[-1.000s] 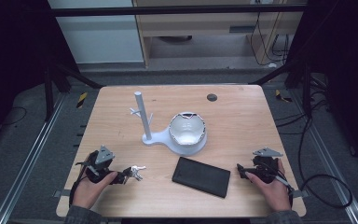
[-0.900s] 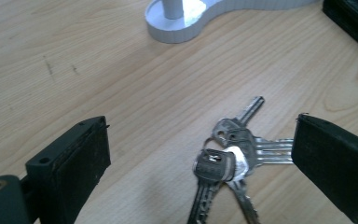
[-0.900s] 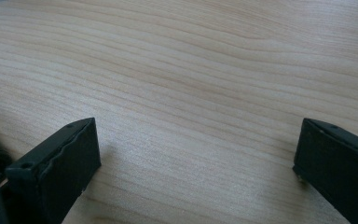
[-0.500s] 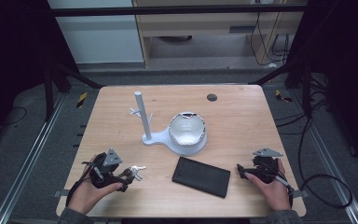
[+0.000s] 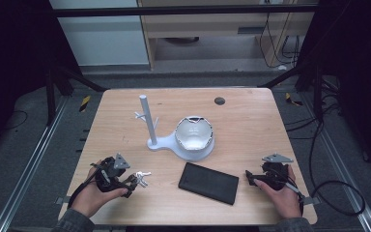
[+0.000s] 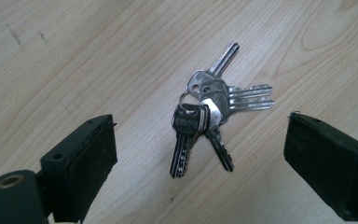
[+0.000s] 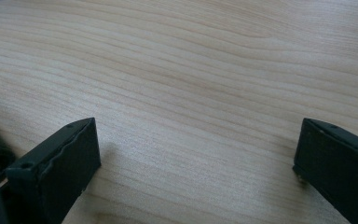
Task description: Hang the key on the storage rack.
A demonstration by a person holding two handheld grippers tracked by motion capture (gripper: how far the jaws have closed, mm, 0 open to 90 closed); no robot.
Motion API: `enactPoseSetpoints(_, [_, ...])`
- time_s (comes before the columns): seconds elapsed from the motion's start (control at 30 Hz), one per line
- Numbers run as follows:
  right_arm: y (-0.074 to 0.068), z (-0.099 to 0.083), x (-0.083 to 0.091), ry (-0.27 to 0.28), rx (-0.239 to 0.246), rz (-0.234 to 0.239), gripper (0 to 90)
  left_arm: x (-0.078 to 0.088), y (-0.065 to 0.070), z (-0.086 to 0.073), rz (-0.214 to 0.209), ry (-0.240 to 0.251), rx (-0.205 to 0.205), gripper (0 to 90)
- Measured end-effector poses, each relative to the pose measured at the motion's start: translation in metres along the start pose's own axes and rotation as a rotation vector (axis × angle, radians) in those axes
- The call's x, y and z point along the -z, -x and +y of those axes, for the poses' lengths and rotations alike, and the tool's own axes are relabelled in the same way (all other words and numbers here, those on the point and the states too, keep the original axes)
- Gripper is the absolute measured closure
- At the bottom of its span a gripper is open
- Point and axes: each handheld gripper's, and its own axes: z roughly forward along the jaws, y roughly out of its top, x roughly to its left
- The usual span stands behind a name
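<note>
Since a second ago the left claw (image 6: 200,154) has slid right, jaws spread but narrowing around the keys (image 6: 213,112) lying lower left on the worktop (image 5: 251,121), apparently to grab them; right claw (image 7: 196,163) waits released.

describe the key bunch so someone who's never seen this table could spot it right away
On the wooden table, look at the near left corner, left of the flat black case. The key bunch lies flat between the open jaws of the left gripper: silver keys fanned on a ring, the only small metal thing there.
</note>
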Motion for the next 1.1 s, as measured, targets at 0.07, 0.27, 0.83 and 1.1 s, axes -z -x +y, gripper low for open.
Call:
enactPoseSetpoints(0.07, [0.0,0.0,0.0,0.001,-0.001,0.001,0.3,0.001,0.0,-0.001,0.005,-0.013,0.0,12.3])
enactPoseSetpoints(0.27, [0.0,0.0,0.0,0.0,-0.003,0.002,0.3,0.004,-0.005,-0.001,-0.021,-0.044,0.008,26.2])
enactPoseSetpoints(0.83, [0.0,0.0,0.0,0.001,-0.002,0.0,0.4,-0.013,-0.011,0.01,-0.062,-0.128,-0.025,46.7])
enactPoseSetpoints(1.1, [-0.001,0.0,0.0,0.001,-0.002,0.0,0.3,-0.025,-0.008,0.014,-0.06,-0.151,-0.027,51.3])
